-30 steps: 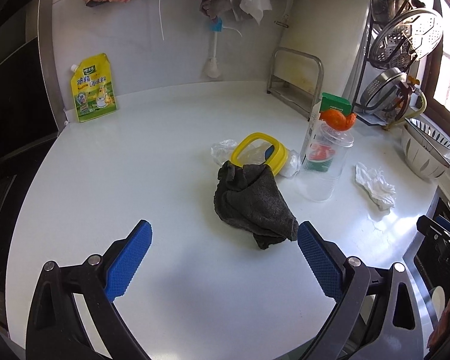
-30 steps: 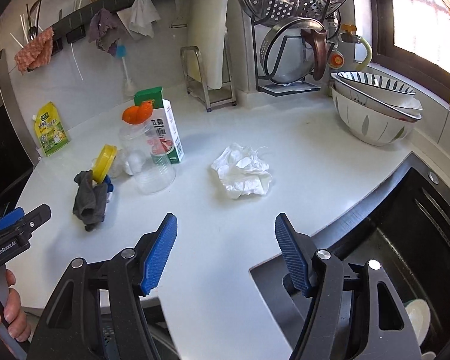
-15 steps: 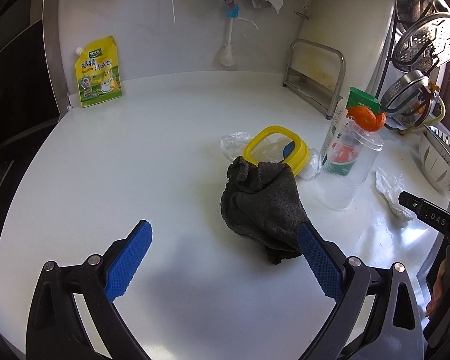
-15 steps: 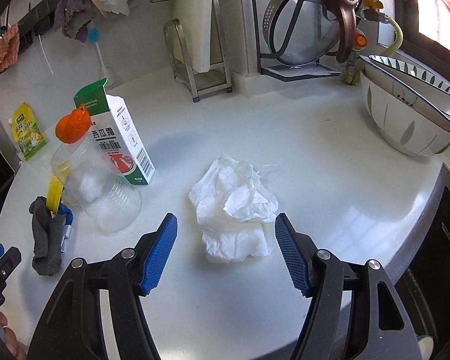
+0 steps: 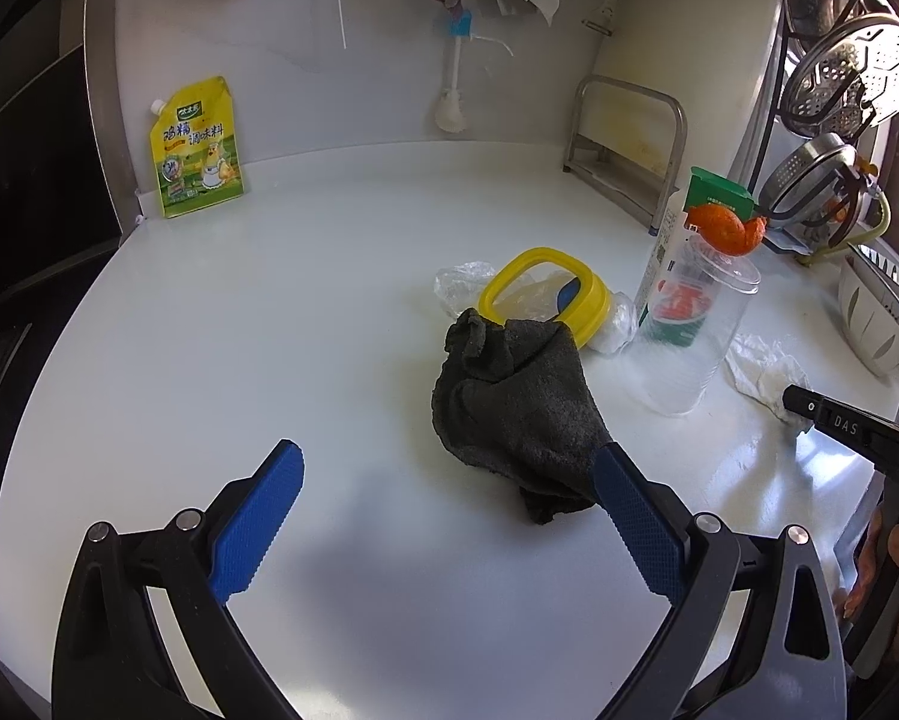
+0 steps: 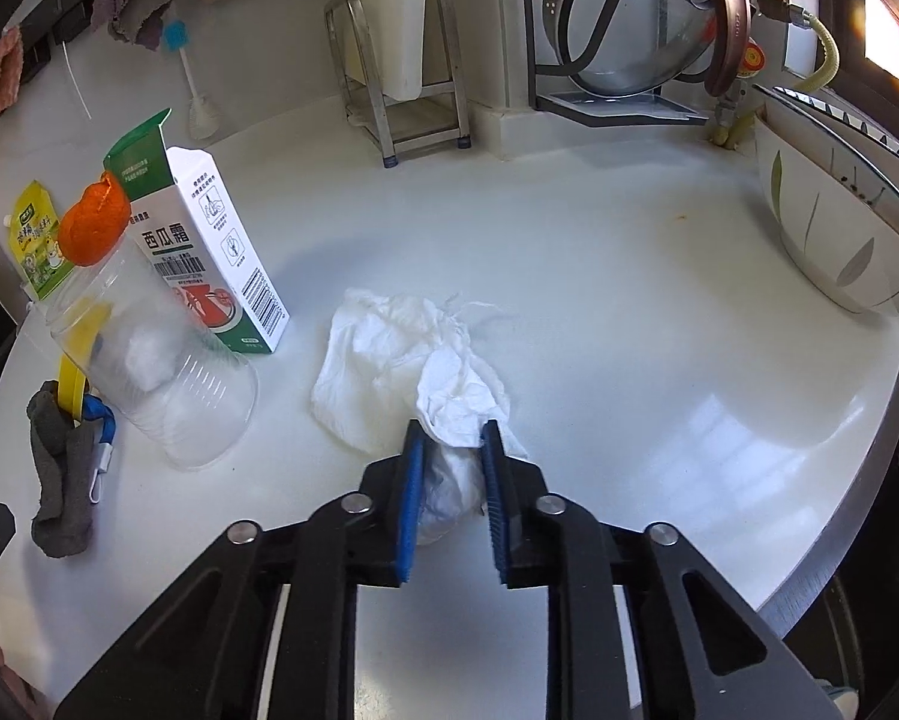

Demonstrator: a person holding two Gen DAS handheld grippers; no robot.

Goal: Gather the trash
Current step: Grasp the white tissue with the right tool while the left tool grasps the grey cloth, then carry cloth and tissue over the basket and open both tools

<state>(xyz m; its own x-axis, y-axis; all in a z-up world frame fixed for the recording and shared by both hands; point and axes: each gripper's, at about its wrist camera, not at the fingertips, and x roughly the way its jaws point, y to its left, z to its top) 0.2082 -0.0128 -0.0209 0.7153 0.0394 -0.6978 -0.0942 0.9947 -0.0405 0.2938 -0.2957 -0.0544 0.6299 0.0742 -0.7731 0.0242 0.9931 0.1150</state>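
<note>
My right gripper (image 6: 452,438) is shut on the near end of a crumpled white tissue (image 6: 401,354) that lies on the white counter (image 6: 629,324). The tissue also shows at the right of the left wrist view (image 5: 761,369), with the right gripper's body over it. My left gripper (image 5: 446,480) is open and empty, low over the counter, with a dark grey cloth (image 5: 515,408) just beyond its right finger. A crumpled clear plastic wrap (image 5: 464,282) lies behind the cloth.
A yellow lid (image 5: 539,294), a clear jar with an orange cap (image 6: 149,354) and a green-and-white carton (image 6: 215,258) stand mid-counter. A yellow pouch (image 5: 197,147) leans on the back wall. A bowl (image 6: 839,228), a metal rack (image 6: 401,84) and the sink edge (image 6: 869,468) are to the right.
My right gripper moved forward to the tissue and closed on its near end. My left gripper stayed open and shifted slightly closer to the grey cloth.
</note>
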